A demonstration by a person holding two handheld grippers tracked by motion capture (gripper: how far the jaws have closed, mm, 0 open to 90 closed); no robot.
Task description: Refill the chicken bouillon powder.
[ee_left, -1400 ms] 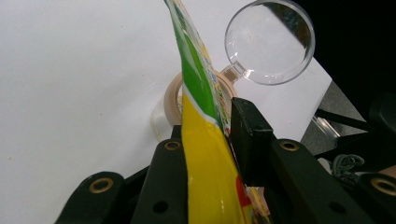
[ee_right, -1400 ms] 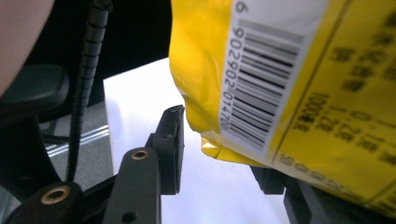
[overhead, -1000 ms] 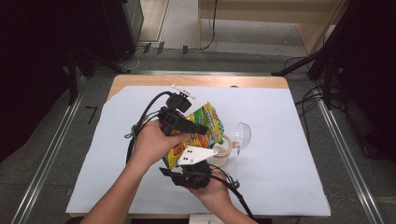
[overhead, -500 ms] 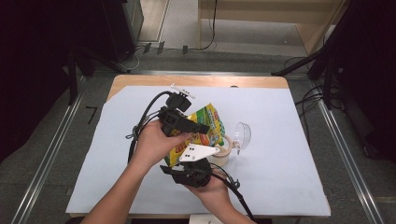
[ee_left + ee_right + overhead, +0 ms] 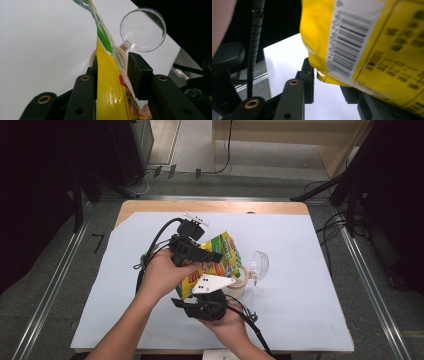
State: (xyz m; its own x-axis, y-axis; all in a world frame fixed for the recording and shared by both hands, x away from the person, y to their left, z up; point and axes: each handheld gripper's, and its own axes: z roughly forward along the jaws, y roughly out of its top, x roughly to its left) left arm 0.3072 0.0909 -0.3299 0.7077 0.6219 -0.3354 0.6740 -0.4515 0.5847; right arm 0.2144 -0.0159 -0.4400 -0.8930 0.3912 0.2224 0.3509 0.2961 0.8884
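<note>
A yellow and green snack bag hangs above the white paper between both hands. My left gripper reaches in from the left. In the left gripper view its jaws have just been closing and stand against the two sides of the bag. My right gripper comes up from below under its grey plate. In the right gripper view its jaws have just been opening, with the bag's barcoded bottom corner between them. The bag hides the right pad, so a grip there is unclear.
A tan tape roll lies just right of the bag, with a clear round lid with a handle beside it. That lid lies past the left jaws. White paper covers the wooden table.
</note>
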